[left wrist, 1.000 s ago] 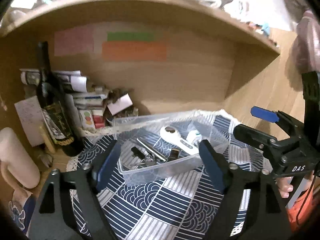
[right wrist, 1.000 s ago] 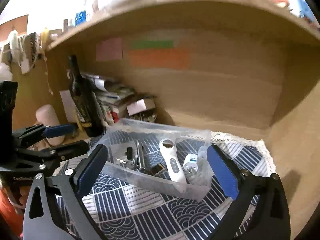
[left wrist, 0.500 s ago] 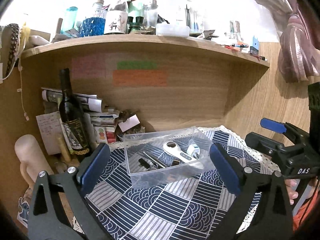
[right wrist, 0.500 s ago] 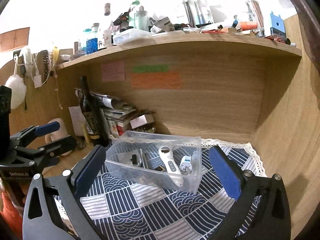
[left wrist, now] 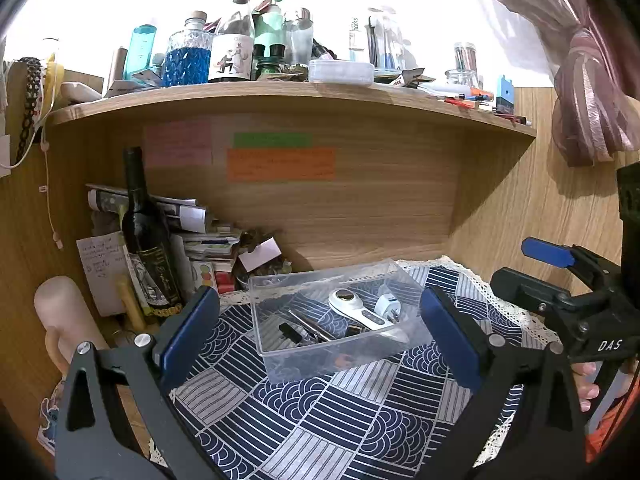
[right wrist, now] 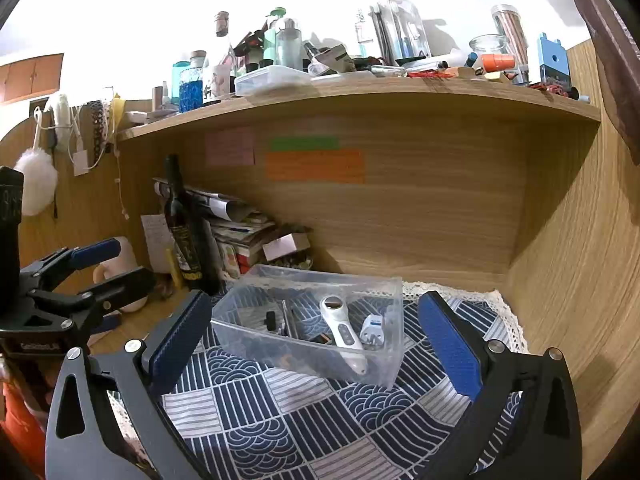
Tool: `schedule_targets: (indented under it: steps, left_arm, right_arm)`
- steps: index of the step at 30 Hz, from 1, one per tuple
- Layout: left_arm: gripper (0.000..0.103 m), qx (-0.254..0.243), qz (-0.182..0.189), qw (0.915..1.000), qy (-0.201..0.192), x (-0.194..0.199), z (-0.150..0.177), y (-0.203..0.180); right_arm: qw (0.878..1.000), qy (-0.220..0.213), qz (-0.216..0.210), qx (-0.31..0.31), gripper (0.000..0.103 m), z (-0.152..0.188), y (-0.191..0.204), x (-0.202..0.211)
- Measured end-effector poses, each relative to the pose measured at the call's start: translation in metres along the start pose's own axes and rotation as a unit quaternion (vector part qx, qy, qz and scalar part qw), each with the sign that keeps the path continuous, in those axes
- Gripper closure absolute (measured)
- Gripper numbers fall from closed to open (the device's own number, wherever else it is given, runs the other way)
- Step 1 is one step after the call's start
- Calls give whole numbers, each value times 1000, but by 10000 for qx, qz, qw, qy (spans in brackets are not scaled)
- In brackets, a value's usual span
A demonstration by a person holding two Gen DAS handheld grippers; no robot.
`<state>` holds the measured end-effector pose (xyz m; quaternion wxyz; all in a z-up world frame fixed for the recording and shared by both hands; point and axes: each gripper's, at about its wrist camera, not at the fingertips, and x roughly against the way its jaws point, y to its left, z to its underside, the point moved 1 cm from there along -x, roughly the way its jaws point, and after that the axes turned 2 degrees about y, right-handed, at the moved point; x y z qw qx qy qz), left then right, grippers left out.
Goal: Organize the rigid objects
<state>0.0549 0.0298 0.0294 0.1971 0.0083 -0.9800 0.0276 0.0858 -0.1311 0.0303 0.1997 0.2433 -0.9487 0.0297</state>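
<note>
A clear plastic bin (left wrist: 340, 340) is seen resting on a blue patterned cloth (left wrist: 320, 420) in a wooden desk alcove. Inside it are held a white handheld device (left wrist: 362, 312), a white plug adapter (left wrist: 388, 307) just beside it, and several small metal items (left wrist: 308, 326). The left gripper (left wrist: 320, 340) and right gripper (right wrist: 316, 340) are held spread wide, nothing gripped, short of the bin. A dark wine bottle (left wrist: 146, 240) is stood at left.

A wooden alcove (right wrist: 420, 216) sits under a cluttered shelf (left wrist: 280, 98), beside a pink curtain (left wrist: 592, 112).
</note>
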Motion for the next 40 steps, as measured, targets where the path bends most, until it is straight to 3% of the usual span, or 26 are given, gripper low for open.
schedule_targets:
  steps: [40]
  left_arm:
    - [1,3,207,9998,-64,-4,-3,-5]
  right_arm:
    - [10000,-15,29,-9,0,-1,-1,0]
